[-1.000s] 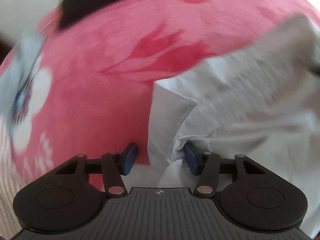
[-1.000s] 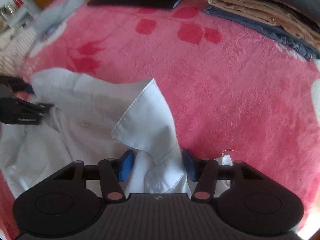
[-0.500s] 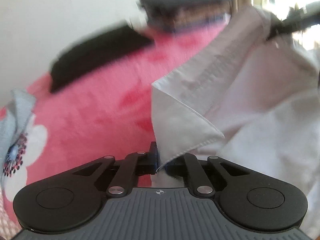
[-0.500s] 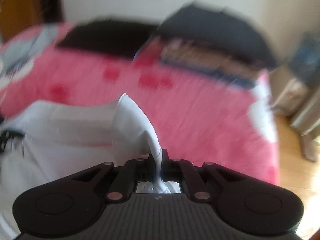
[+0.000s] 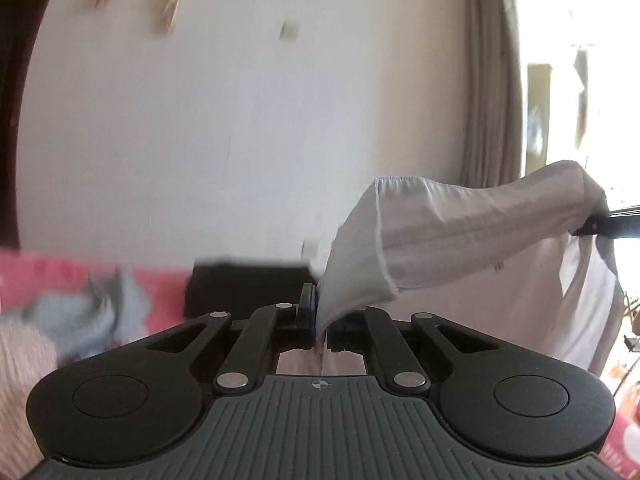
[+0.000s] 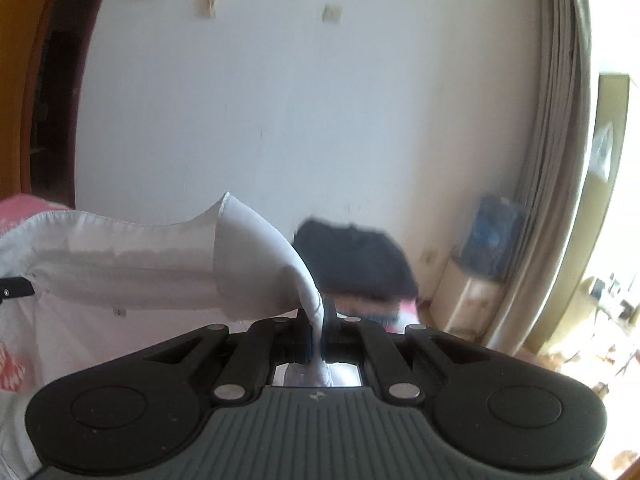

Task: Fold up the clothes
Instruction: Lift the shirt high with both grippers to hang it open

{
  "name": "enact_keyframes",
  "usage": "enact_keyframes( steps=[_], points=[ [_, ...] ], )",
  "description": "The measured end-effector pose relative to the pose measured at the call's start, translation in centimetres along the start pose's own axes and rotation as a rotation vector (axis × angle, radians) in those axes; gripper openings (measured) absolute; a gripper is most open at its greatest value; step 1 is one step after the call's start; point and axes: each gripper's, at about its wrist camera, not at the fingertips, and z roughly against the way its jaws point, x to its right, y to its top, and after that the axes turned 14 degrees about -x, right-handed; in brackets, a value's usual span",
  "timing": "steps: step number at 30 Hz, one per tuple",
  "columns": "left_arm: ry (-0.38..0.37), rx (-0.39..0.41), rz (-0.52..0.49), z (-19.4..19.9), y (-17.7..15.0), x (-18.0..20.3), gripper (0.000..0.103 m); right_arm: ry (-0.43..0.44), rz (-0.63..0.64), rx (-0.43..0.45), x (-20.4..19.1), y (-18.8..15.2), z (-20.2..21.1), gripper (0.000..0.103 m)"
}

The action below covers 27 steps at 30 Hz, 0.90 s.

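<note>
The left gripper (image 5: 320,322) is clenching its jaws on one collar tip of the white shirt (image 5: 460,236), holding it in the air above the pink bed (image 5: 44,272), with a blue cloth (image 5: 84,312) and a black garment (image 5: 244,284) lying behind. The collar band is stretching rightward to the right gripper (image 6: 318,332), whose jaws are pinching the other collar tip, the shirt's body hanging below, before a dark clothes pile (image 6: 352,260) and a curtain (image 6: 556,160).

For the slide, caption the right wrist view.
Right gripper shut on a white shirt collar, lifting it above the pink blanket.
</note>
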Motion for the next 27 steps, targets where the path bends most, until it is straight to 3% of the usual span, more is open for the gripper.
enact_keyframes(
  steps=[5, 18, 27],
  points=[
    [-0.003, 0.19, -0.051, 5.7, 3.1, 2.5, 0.003, -0.023, -0.01, 0.166, 2.0, 2.7, 6.2, 0.003],
    [0.107, 0.439, -0.191, 21.4, 13.5, 10.3, 0.003, 0.111, 0.066, 0.582, 8.8, 6.2, 25.4, 0.003],
    [0.159, 0.53, -0.234, 28.9, 16.1, 14.6, 0.003, 0.202, 0.048, 0.706, 12.1, 5.9, 33.5, 0.003]
  ],
)
